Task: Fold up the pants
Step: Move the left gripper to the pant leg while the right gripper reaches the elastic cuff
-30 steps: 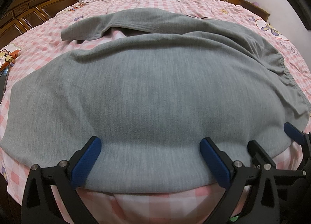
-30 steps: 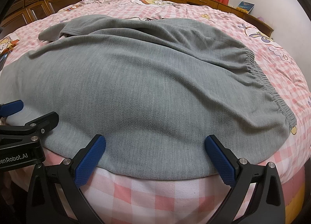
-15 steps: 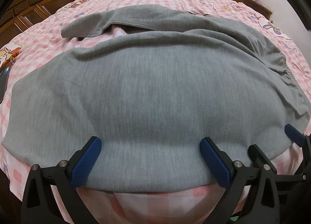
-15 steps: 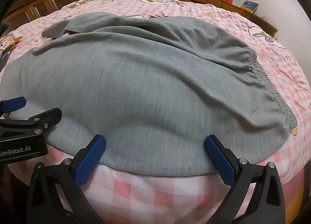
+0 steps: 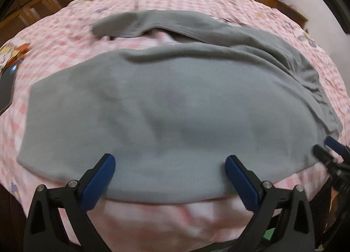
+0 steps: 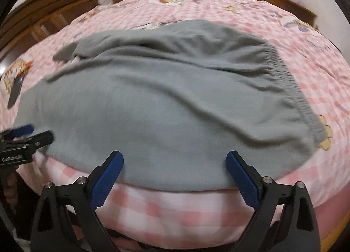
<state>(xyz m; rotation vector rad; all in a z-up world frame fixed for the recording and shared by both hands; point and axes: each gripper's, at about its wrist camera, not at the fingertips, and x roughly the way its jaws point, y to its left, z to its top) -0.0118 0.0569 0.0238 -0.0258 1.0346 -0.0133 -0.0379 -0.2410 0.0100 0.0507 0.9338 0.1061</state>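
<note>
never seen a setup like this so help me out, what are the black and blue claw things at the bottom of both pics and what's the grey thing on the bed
Those claws are two handheld grippers, one in each of a person's hands, not a robot arm. Each carries a fisheye camera looking forward along its two blue-padded fingers, which is why the bed bulges.

One picture is from the left gripper, the other from the right gripper. Each also shows up at the edge of the other's picture.

The grey thing is a pair of pants spread on a bed with a pink checked bedsheet. The elastic waistband lies to the right.

Both grippers are open at the near edge of the pants, holding nothing.
</note>
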